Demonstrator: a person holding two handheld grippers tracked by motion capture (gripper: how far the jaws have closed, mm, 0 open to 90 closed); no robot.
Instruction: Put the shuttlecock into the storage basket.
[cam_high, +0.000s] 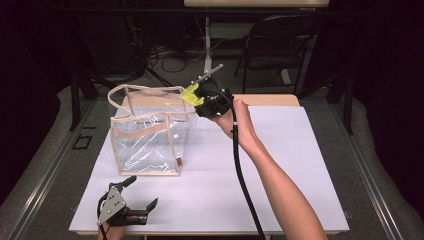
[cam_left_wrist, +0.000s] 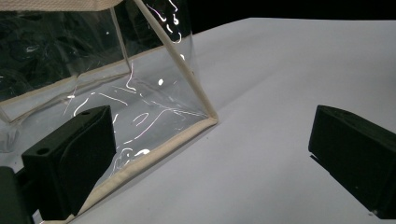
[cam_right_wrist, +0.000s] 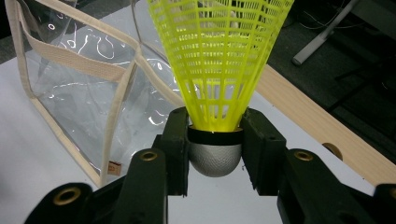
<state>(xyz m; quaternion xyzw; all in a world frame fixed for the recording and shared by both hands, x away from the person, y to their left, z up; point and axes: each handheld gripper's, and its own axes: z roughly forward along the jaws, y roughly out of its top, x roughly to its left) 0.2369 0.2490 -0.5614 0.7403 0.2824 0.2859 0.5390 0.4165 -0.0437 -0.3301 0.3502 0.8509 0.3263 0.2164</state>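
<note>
A clear plastic bag (cam_high: 150, 135) with beige trim and handles stands upright on the white table (cam_high: 280, 170). My right gripper (cam_high: 196, 98) hovers at the bag's upper right corner, shut on a yellow shuttlecock (cam_high: 190, 93). In the right gripper view the two jaws pinch the shuttlecock (cam_right_wrist: 215, 65) at its grey rounded base, the yellow skirt pointing away, with the bag (cam_right_wrist: 84, 88) just beyond to the left. My left gripper (cam_high: 141, 196) rests low at the table's front left, open, nothing between its jaws. The bag's (cam_left_wrist: 116, 98) bottom corner lies just ahead of its left jaw.
The wooden edge of the table (cam_high: 270, 99) runs behind the white sheet. A dark folding chair (cam_high: 275, 45) and cables stand on the floor beyond. A black cable (cam_high: 242, 180) trails along the right forearm. White surface stretches right of the bag.
</note>
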